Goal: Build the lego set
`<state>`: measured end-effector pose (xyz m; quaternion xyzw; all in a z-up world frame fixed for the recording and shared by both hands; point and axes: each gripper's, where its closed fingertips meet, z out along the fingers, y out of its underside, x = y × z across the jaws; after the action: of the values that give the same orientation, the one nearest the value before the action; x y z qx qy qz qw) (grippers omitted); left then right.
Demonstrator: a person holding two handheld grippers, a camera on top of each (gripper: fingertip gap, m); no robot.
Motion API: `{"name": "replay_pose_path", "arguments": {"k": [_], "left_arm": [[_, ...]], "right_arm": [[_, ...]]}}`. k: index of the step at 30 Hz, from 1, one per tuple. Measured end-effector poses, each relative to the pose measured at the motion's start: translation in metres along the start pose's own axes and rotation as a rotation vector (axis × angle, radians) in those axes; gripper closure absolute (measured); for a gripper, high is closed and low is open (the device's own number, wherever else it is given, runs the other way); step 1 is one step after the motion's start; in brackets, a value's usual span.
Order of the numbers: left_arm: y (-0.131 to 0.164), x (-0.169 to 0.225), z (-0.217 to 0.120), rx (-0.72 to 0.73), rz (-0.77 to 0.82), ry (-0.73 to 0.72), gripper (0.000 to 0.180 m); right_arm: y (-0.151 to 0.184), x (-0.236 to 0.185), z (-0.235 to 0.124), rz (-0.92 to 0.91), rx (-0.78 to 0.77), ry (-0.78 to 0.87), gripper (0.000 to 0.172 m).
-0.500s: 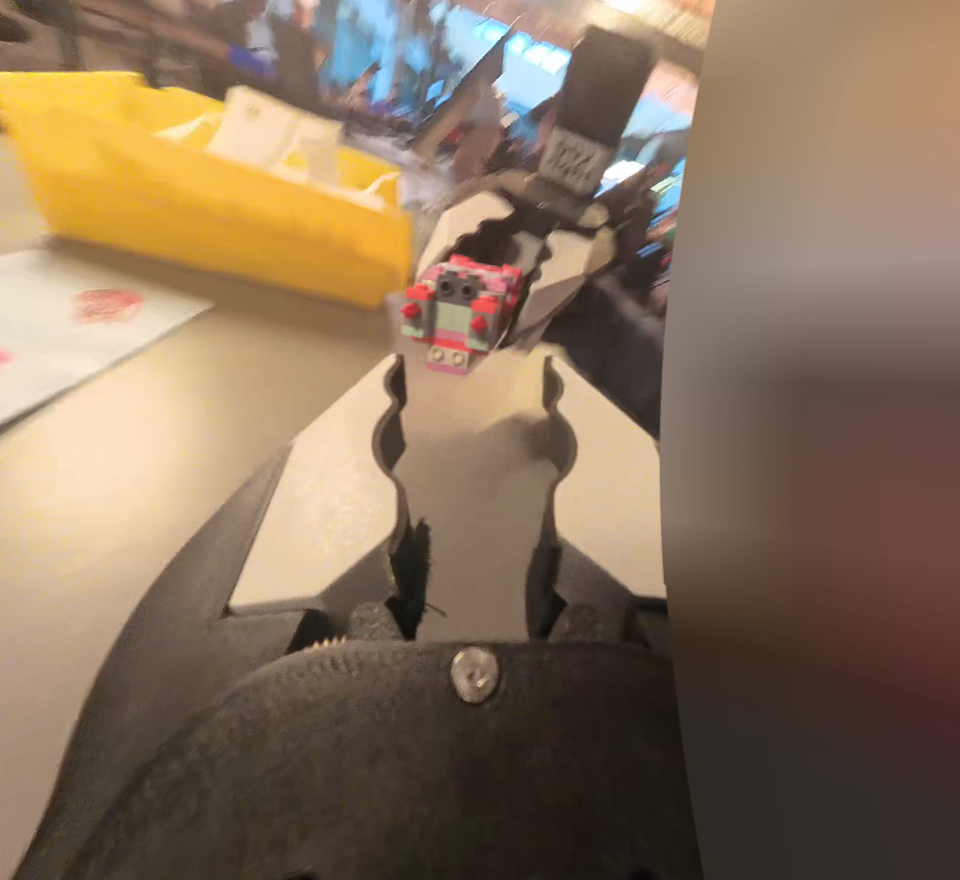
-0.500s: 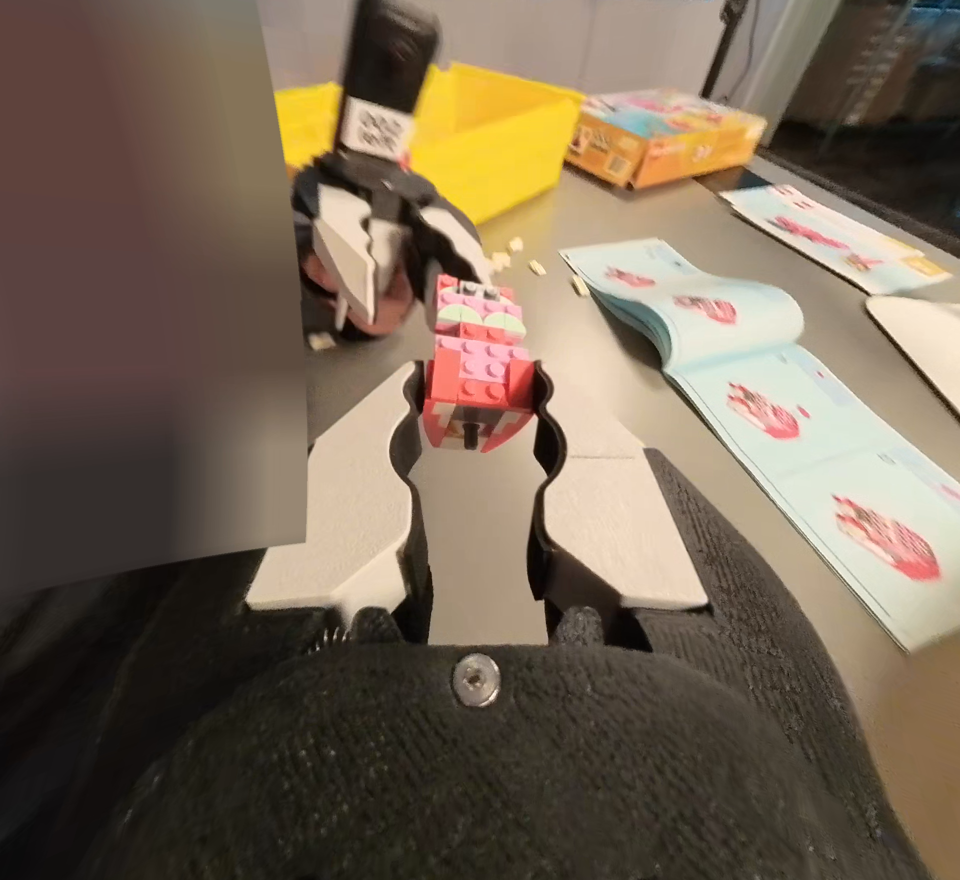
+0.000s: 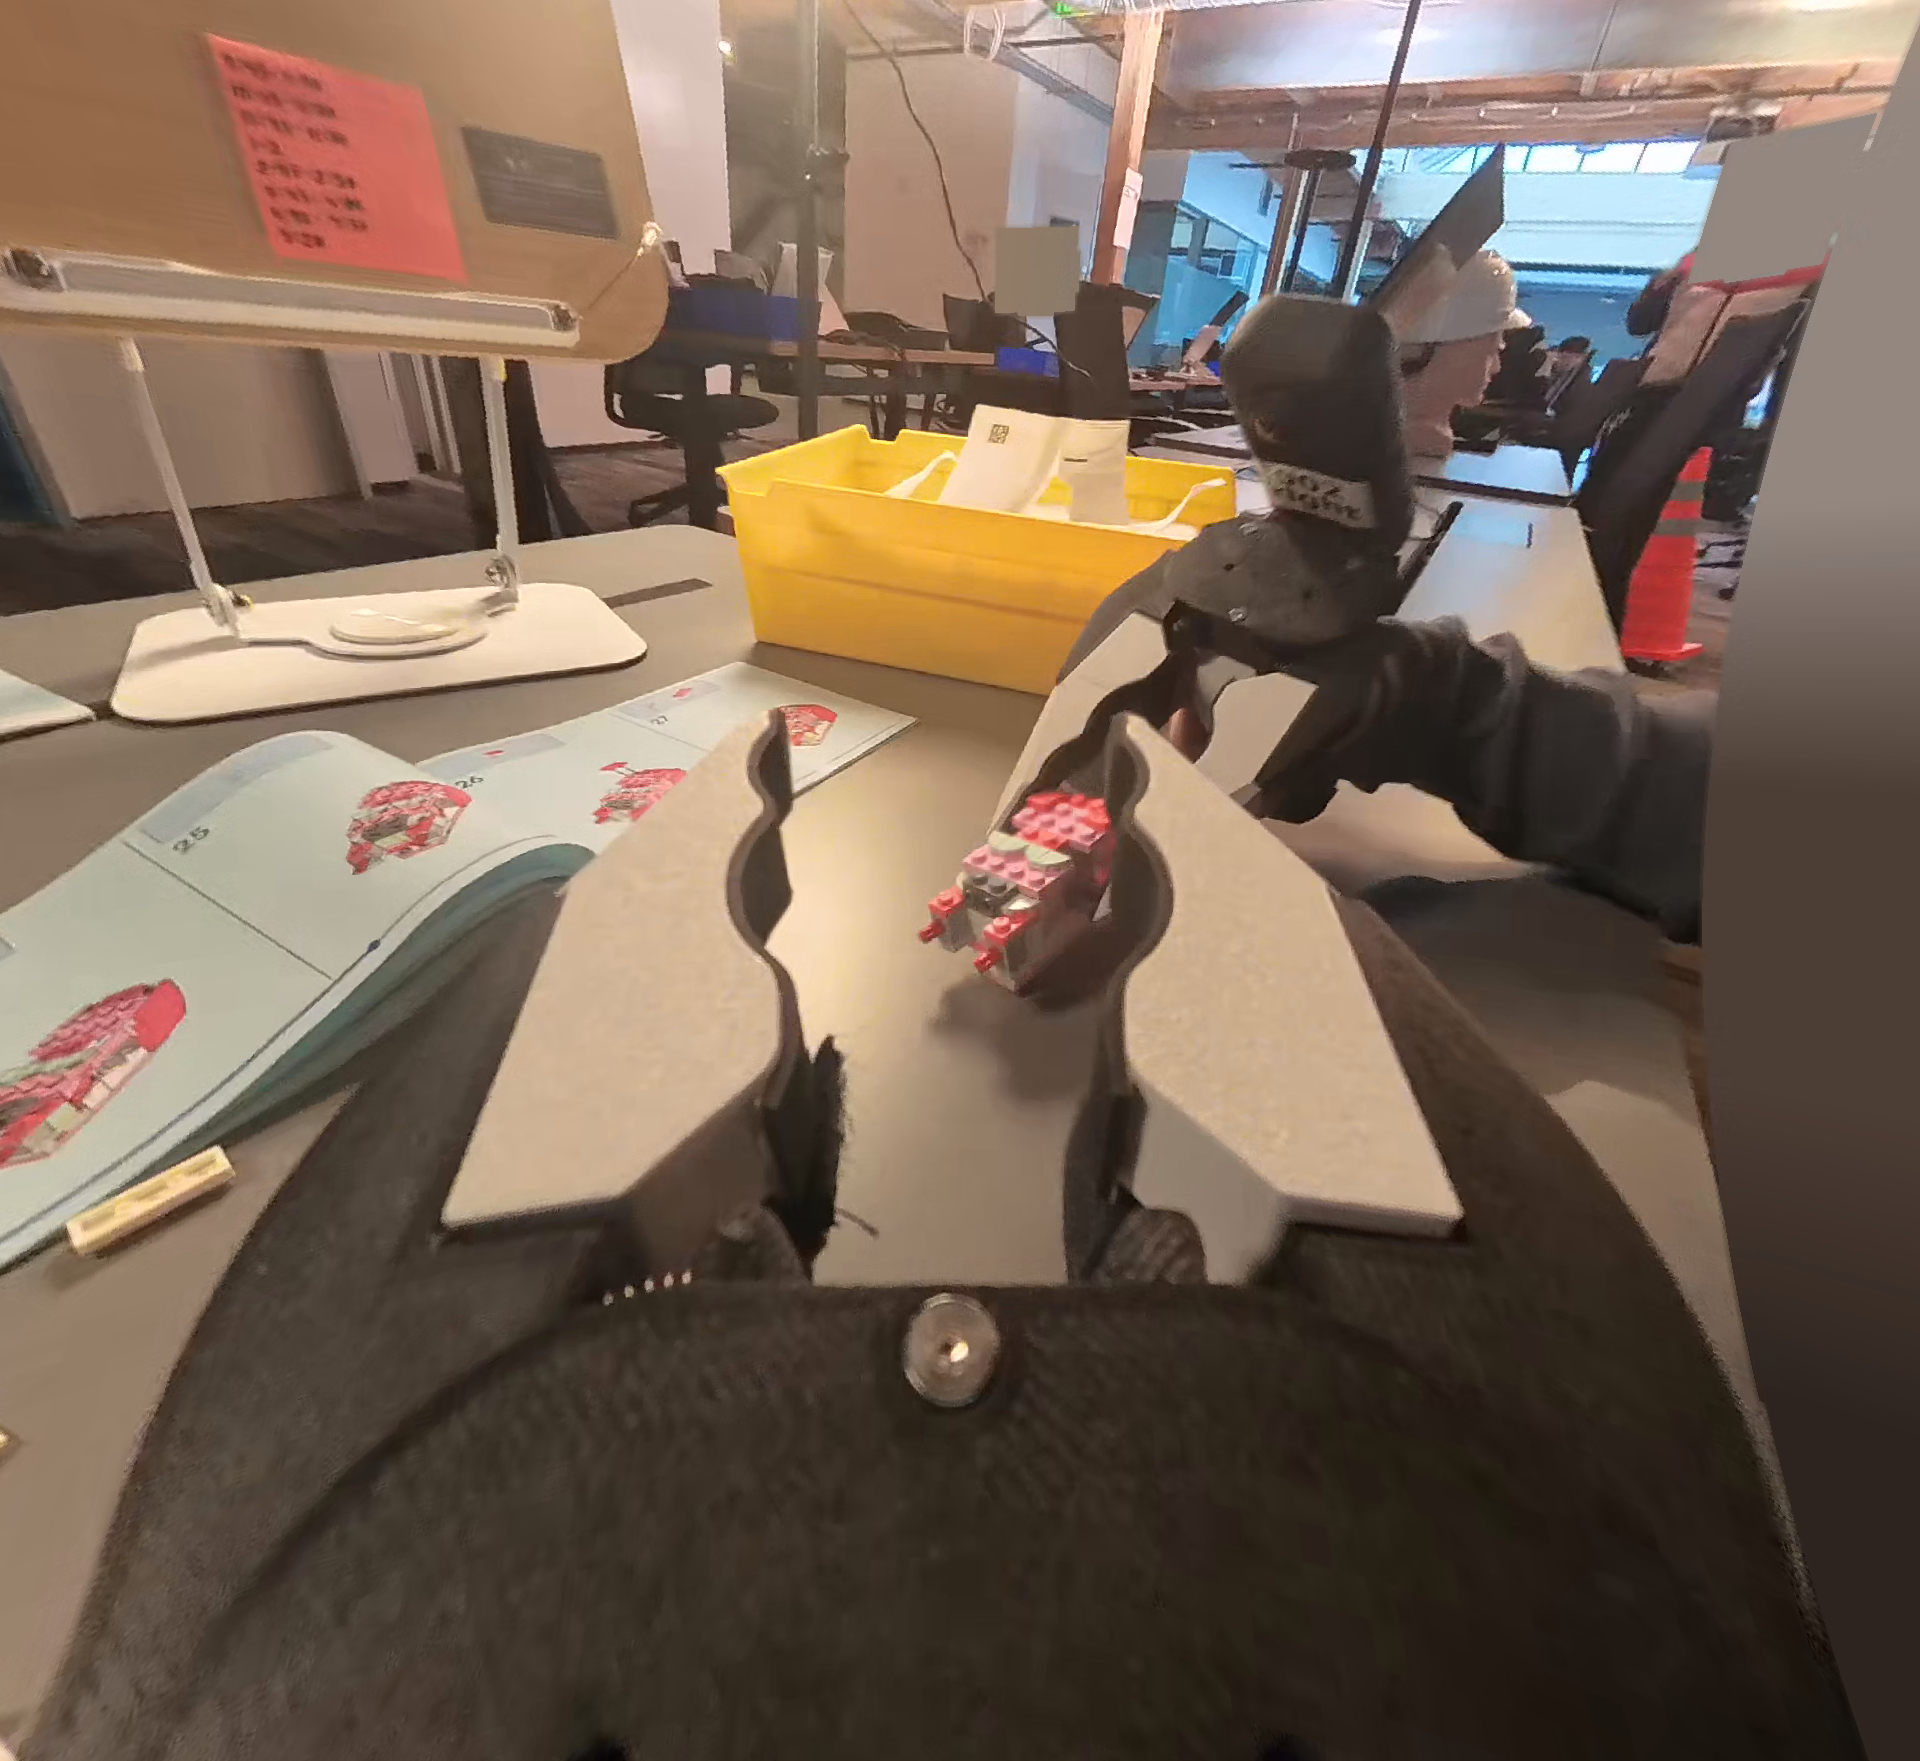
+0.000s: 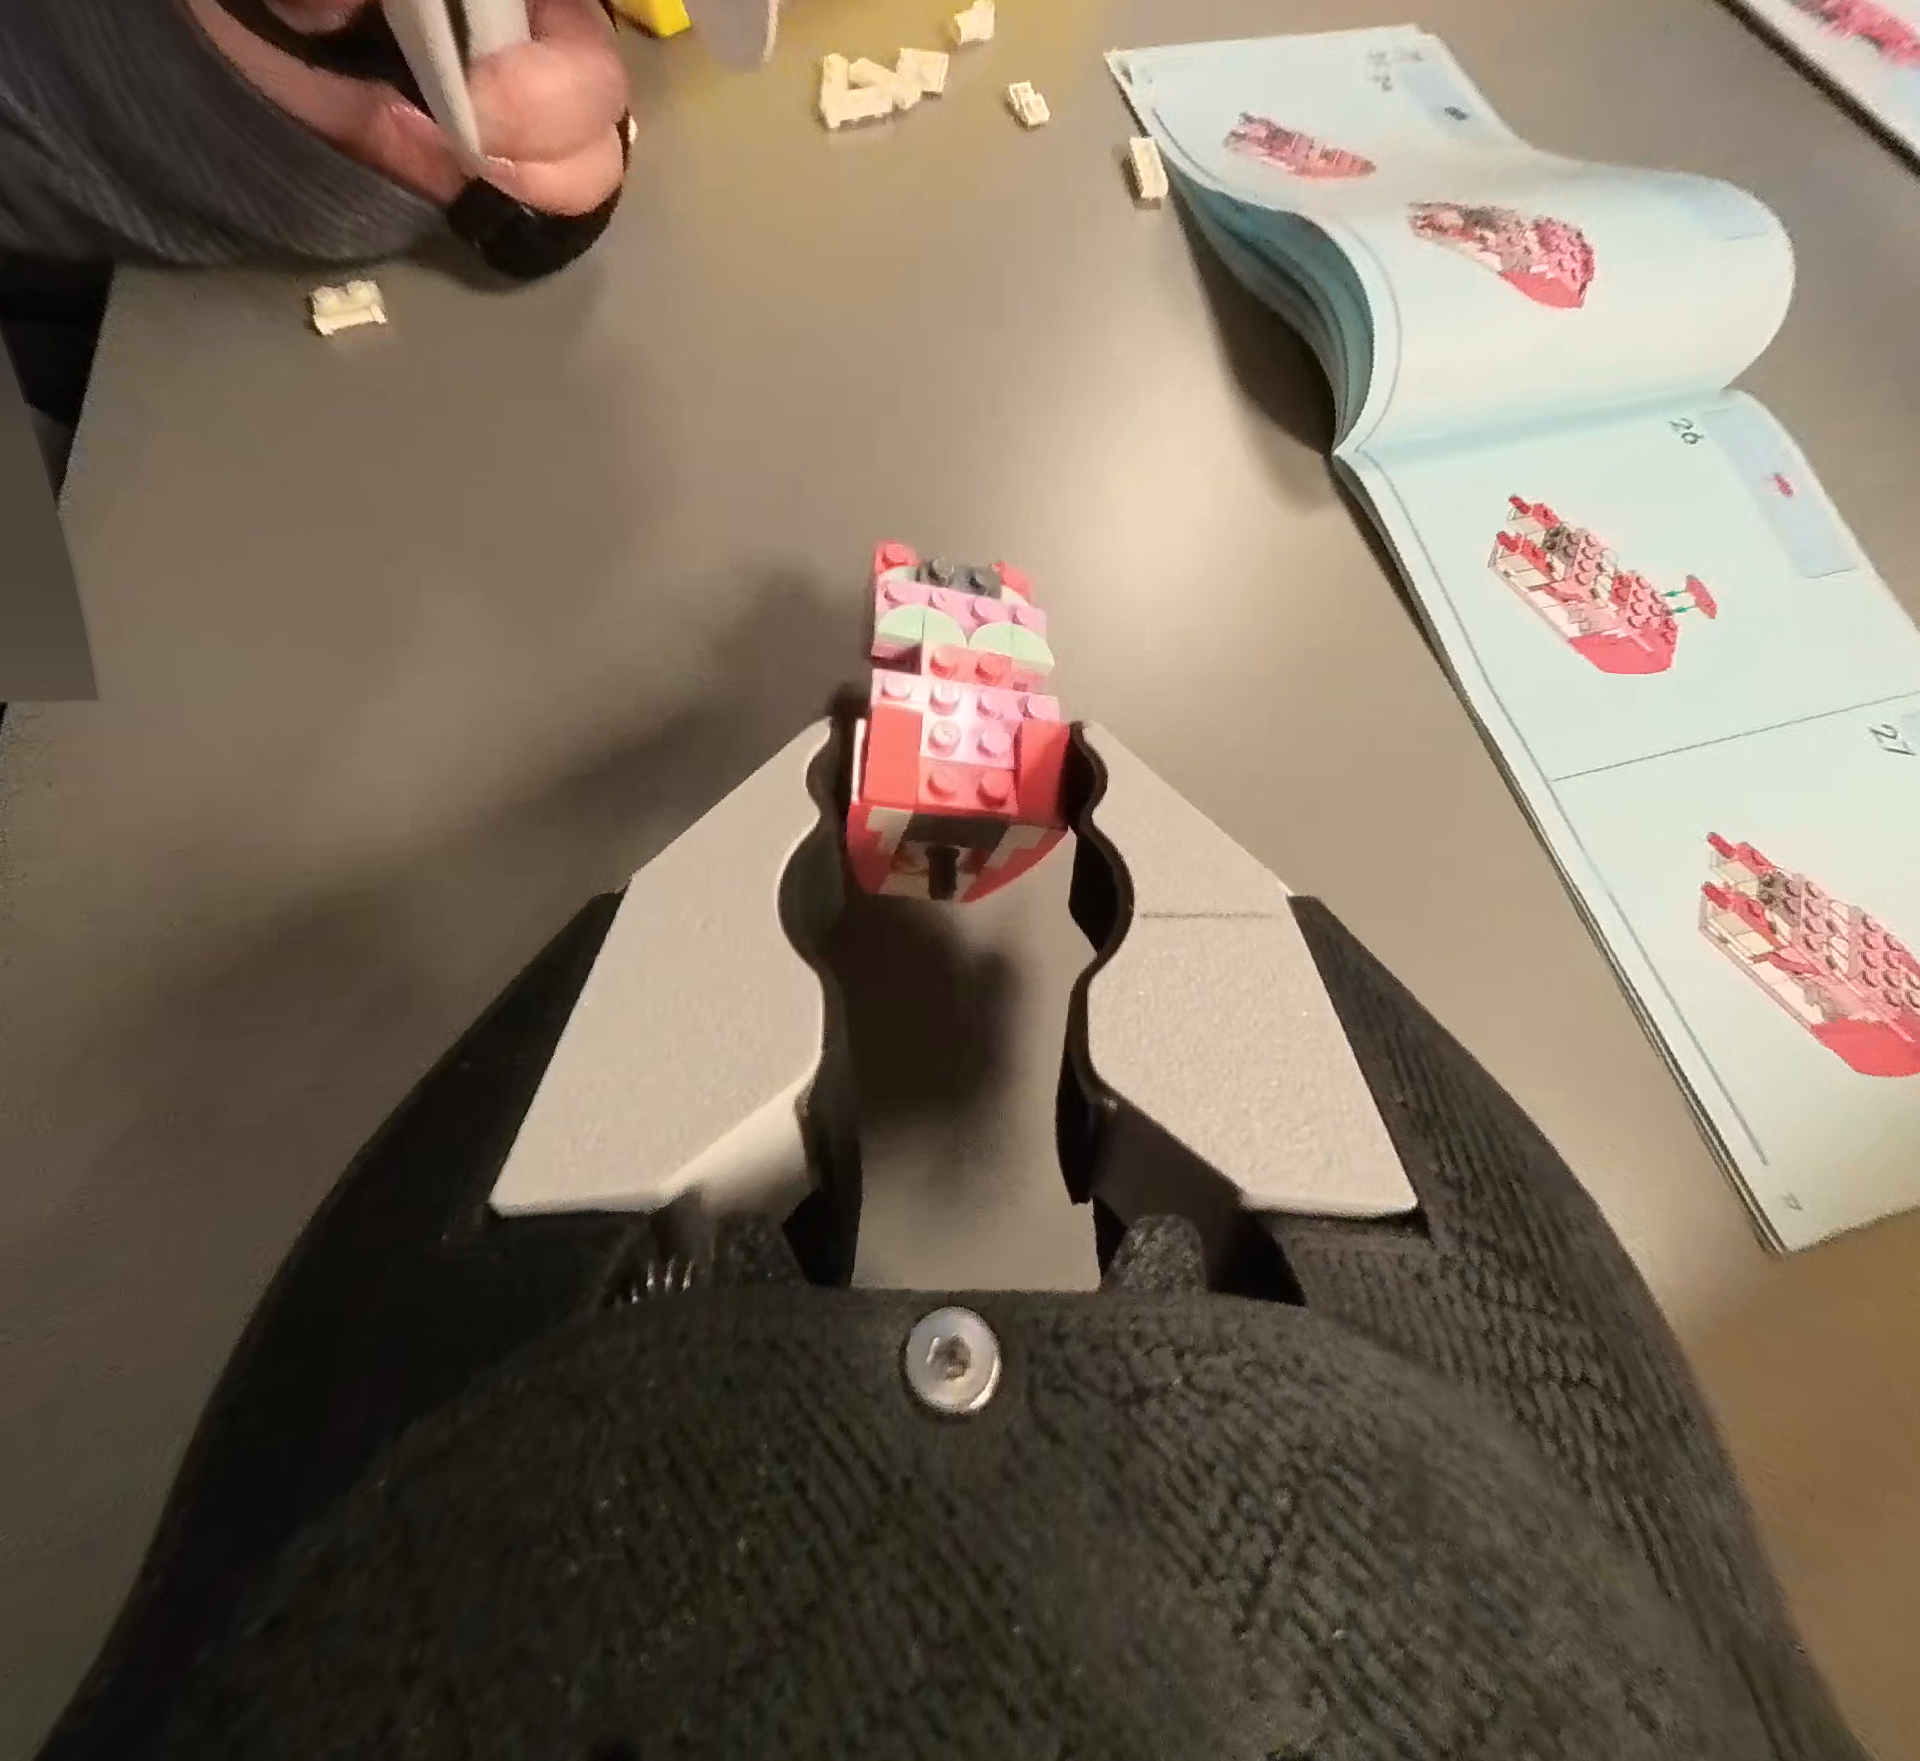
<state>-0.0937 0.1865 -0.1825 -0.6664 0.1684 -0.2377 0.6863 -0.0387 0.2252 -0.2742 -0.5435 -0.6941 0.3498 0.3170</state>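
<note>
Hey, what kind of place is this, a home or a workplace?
Probably an open-plan office or lab: rows of desks with office chairs, exposed ceiling beams, and an orange traffic cone.

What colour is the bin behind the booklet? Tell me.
Yellow; the bin shows best in the left wrist view.

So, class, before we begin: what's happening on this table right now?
A person is working with two handheld grippers. The right gripper is clamped on a small red and pink brick model, holding it above the grey table. The left gripper is open and holds nothing, close beside the model. An open instruction booklet, loose cream bricks and a yellow bin lie around.
</note>
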Motion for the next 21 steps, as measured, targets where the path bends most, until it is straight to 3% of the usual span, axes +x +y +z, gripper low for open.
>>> {"name": "replay_pose_path", "arguments": {"k": [5, 7, 9, 12, 14, 18, 21], "left_arm": [[0.000, -0.002, -0.001, 0.004, -0.050, -0.009, 0.121], [0.001, -0.003, -0.001, -0.001, -0.055, -0.010, 0.121], [0.002, -0.003, 0.000, -0.008, -0.048, -0.017, 0.122], [0.002, -0.004, 0.000, -0.012, -0.033, -0.028, 0.122], [0.002, -0.006, 0.002, -0.005, -0.026, -0.041, 0.122], [-0.002, -0.010, 0.004, 0.034, -0.027, -0.066, 0.121], [-0.005, -0.014, 0.003, 0.064, -0.027, -0.093, 0.121]], "right_arm": [[0.012, 0.004, 0.002, -0.050, -0.056, 0.032, 0.128], [0.014, 0.003, 0.003, -0.038, -0.032, 0.028, 0.110], [0.005, 0.004, -0.005, -0.036, 0.046, 0.031, 0.098], [-0.021, 0.013, -0.031, -0.028, 0.279, 0.088, 0.097], [-0.036, 0.026, -0.055, -0.023, 0.422, 0.180, 0.105], [-0.063, 0.064, -0.115, -0.094, 0.719, 0.598, 0.150], [-0.054, 0.084, -0.129, -0.118, 0.668, 0.821, 0.159]]}}
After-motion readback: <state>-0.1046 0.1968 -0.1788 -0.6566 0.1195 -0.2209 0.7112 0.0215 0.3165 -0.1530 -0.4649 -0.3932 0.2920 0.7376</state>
